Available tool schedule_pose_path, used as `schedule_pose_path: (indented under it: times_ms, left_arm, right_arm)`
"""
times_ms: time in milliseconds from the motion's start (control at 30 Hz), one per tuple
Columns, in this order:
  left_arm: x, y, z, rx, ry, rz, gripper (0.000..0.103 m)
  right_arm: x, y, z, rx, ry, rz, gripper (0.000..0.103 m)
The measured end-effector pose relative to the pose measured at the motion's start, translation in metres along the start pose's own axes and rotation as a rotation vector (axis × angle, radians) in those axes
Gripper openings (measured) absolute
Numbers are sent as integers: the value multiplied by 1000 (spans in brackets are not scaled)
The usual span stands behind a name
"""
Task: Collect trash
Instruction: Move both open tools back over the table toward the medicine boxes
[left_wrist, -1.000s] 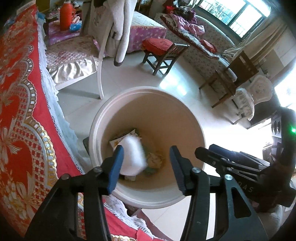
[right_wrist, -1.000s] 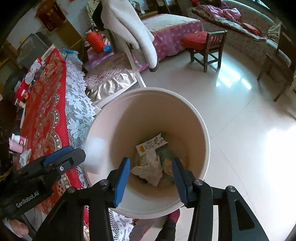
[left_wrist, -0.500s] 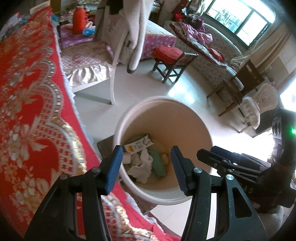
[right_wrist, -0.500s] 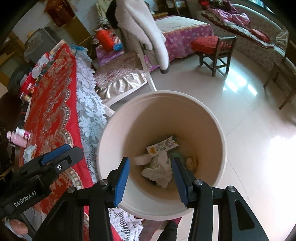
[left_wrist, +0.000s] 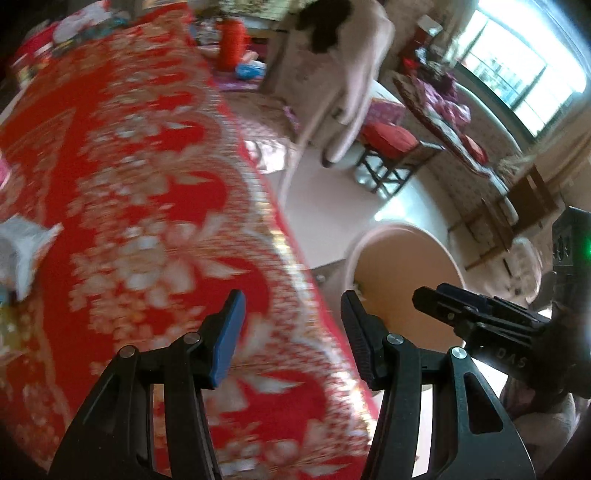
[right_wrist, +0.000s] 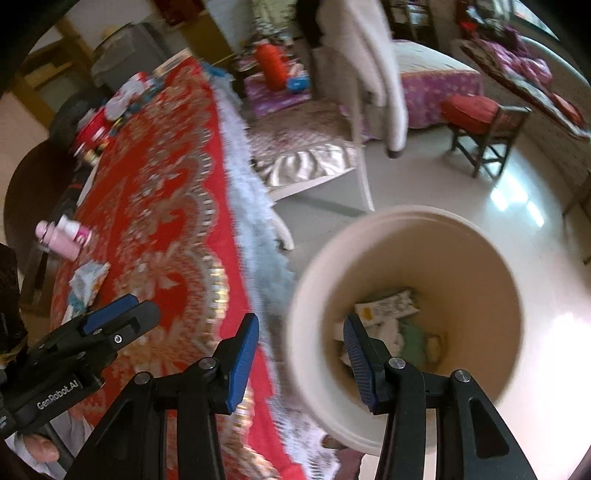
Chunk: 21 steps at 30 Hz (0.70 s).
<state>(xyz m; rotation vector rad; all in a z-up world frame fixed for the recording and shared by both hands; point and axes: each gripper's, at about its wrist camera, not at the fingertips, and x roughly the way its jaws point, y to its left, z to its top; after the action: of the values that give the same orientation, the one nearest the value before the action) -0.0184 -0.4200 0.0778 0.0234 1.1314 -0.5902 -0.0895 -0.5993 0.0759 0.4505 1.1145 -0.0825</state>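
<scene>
- I have the left gripper (left_wrist: 291, 328) over the red tablecloth (left_wrist: 147, 177); its jaws stand apart with nothing between them.
- My right gripper (right_wrist: 301, 350) hangs at the table's lace edge (right_wrist: 255, 236), jaws parted and empty too, one finger over the cloth and the other over the bin.
- The trash bin (right_wrist: 476, 240) is a round, cream plastic tub standing on the pale tiled floor just beside the table.
- At its bottom I see the collected trash (right_wrist: 391, 306): a printed white wrapper with an orange mark, crumpled white tissue and something pale green, all lying together.
- On the tablecloth, near its far-left side, lies 1 crumpled white wrapper (right_wrist: 86, 280) with coloured print, open and creased, well apart from the bin.
- A pink bottle (right_wrist: 62, 236) lies on its side just beyond that wrapper.
- Both views are blurred, so finer print is unreadable.
</scene>
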Motion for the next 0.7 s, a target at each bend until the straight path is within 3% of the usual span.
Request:
schedule_pose_path:
  times_ms: [467, 700]
  left_arm:
    - [-46, 179, -14, -315, -86, 174, 52]
    - [-64, 248, -44, -428, -61, 218, 52]
  right_arm:
    - [49, 112, 1, -184, 83, 79, 46]
    - [67, 152, 2, -232, 109, 114, 46]
